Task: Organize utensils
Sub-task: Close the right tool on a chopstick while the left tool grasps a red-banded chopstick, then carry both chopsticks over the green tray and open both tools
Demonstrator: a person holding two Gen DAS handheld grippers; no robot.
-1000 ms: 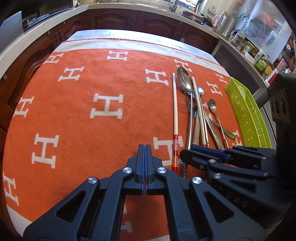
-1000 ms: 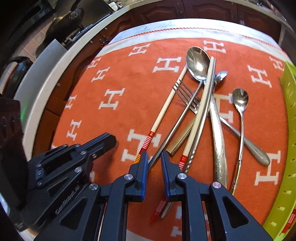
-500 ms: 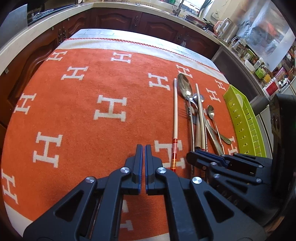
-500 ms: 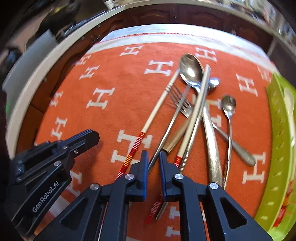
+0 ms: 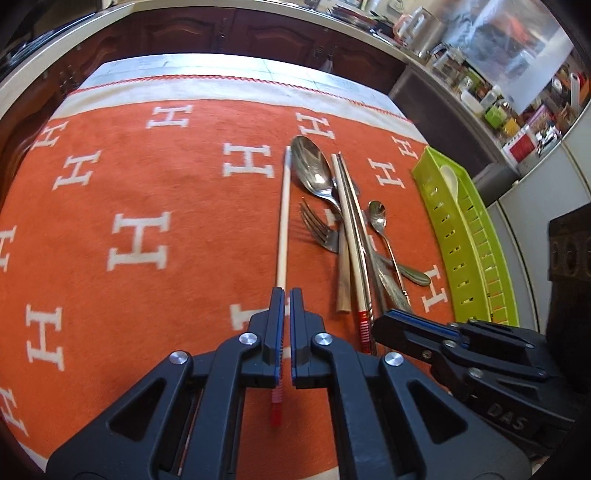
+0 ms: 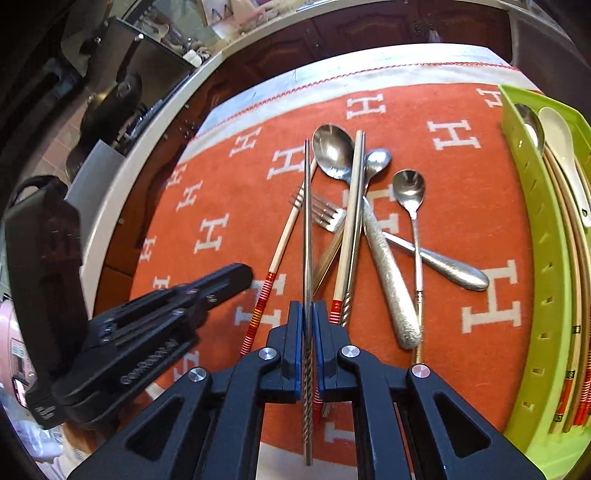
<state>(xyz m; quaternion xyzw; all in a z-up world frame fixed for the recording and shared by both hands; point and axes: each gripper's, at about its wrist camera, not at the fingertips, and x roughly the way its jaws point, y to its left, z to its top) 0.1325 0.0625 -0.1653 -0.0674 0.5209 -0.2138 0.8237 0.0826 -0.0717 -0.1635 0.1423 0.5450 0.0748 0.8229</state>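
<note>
On an orange cloth (image 5: pixel 177 280) patterned with white H letters, the loose cutlery lies in a heap toward the right. The right gripper (image 6: pixel 309 314) has its two blue-lined fingers pressed together on a metal chopstick (image 6: pixel 307 236), which runs straight up toward twelve o'clock in the right wrist view, its twisted end sticking back past the fingers. It sits higher than the rest, crossing over the fork (image 6: pixel 325 218) tines.

The left gripper (image 5: pixel 285 299) stands with its fingers nearly together, only a thin slit between them, right over the striped end of a cream chopstick (image 5: pixel 283 221) (whether the pads actually bite on it I cannot tell). That chopstick points to twelve o'clock, its red tip showing below the fingers in the left wrist view.

At about one o'clock from the left gripper lie a large spoon (image 5: pixel 312 166), a second cream chopstick (image 5: pixel 347 221) over it, and a small spoon (image 5: pixel 377 214) farther right. In the right wrist view a textured-handled spoon (image 6: pixel 388 280) and a slim teaspoon (image 6: pixel 408 188) cross one another beside the pile.

A lime-green tray (image 6: pixel 535 258) sits at the cloth's right edge, at three o'clock, holding a white spoon (image 6: pixel 561 147), a metal spoon and several chopsticks with striped ends. Dark wooden cabinets (image 5: pixel 258 33) stand beyond the table at twelve o'clock.
</note>
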